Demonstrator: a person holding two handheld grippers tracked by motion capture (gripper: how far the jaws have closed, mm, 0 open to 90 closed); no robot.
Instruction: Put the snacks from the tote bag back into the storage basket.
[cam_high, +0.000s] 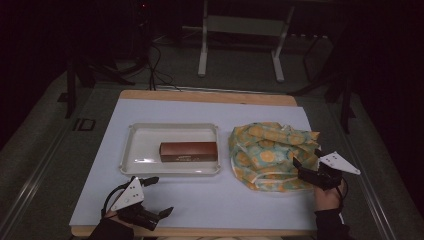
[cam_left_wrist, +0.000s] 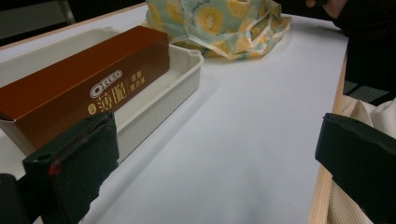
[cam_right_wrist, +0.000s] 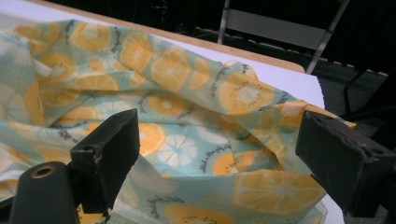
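Jaws apart on both | right gripper (cam_high: 306, 159) at crumpled fruit-print cloth (cam_high: 267, 150) | left gripper (cam_high: 159, 196) near rectangular tray (cam_high: 131, 145)

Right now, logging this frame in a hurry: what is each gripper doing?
Left gripper: open, holding nothing, near the tray.
Right gripper: open, jaws spread at the fruit-print bag, not gripping.

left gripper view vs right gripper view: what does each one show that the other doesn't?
Left gripper view alone: the brown Oreo box lying in the white tray, with bare white tabletop between the open jaws of the left hand-held gripper.

Right gripper view alone: a white frame beyond the table, and the right hand-held gripper open at the cloth.

Both: the citrus-print cloth.
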